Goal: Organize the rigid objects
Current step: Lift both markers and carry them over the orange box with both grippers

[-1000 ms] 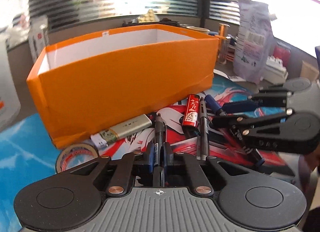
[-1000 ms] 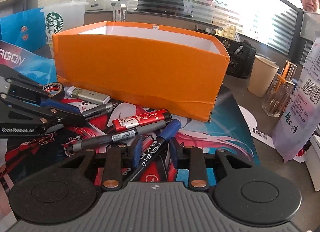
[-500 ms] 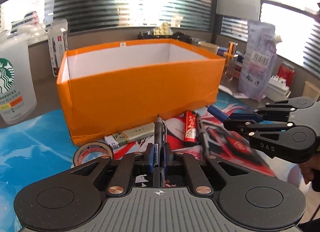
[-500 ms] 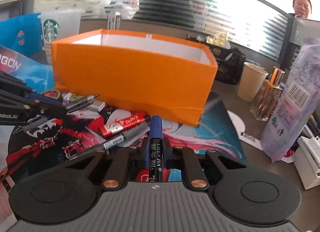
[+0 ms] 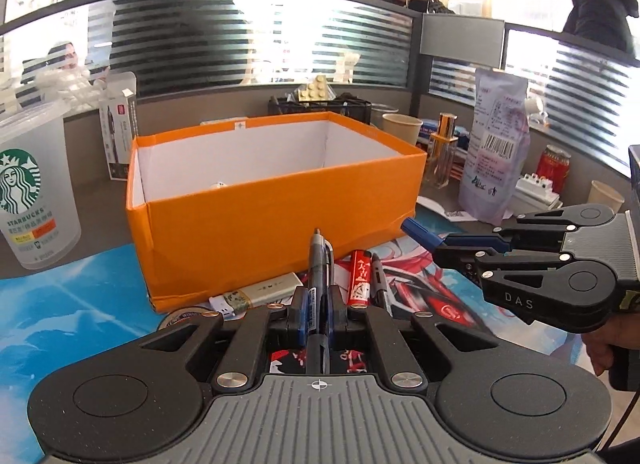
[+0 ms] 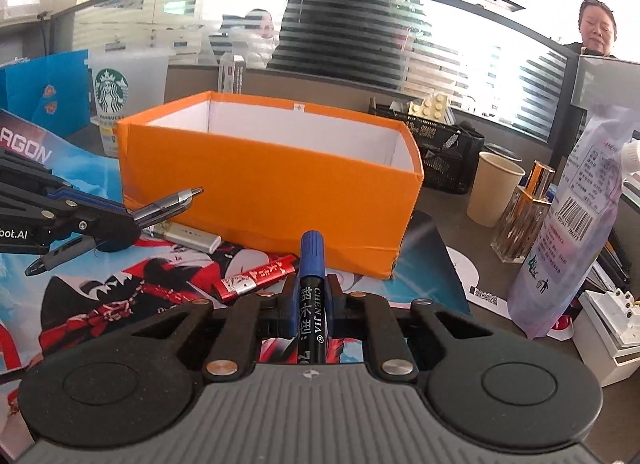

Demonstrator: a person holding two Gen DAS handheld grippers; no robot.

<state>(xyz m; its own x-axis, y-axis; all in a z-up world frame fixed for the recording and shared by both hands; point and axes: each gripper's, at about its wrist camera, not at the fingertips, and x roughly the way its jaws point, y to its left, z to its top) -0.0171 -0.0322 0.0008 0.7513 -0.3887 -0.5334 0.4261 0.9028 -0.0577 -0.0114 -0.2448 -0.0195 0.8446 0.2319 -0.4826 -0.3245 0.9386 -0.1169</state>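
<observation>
orange box [image 5: 276, 220], lighter [image 5: 359, 278], cup [image 6: 494, 188]

Bright daylight flooding in through the striped glass partition [image 5: 260, 36] behind, blown out to glare top right, strong fisheye bending at the edges, sharp and evenly lit up close on the box [image 6: 280, 192], soft shadows only.
</observation>
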